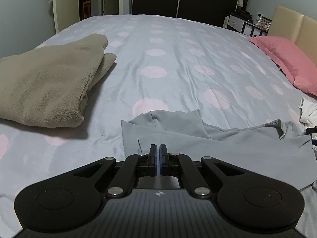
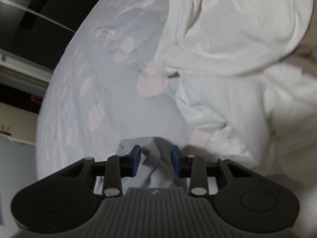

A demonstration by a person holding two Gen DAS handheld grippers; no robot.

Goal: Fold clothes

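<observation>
Bed [image 1: 178, 59]: covered by a pale blue sheet with pink dots, filling most of both views.
Beige blanket [image 1: 49, 83]: folded into a thick stack, lying on the bed at the left in the left wrist view, well apart from the grey garment.
White garment [image 2: 237, 59]: a crumpled heap on the bed, taking up the right side of the right wrist view; a bit of it also shows at the right edge of the left wrist view.
Pink pillow [image 1: 287, 63]: at the far right of the bed, against a cream headboard [image 1: 297, 25].
Grey-blue garment [image 1: 227, 144]: spread on the near part of the bed, partly folded, with an upper layer lying over it and a hemmed edge running toward the right.
Left gripper [image 1: 158, 148]: low over the grey-blue garment near its left edge, fingers pressed together; whether cloth is pinched between them cannot be told.
Right gripper [image 2: 156, 154]: fingers spread, with a raised fold of the grey-blue garment [image 2: 158, 164] between them; the blue pads [image 2: 136, 158] do not clamp it.
</observation>
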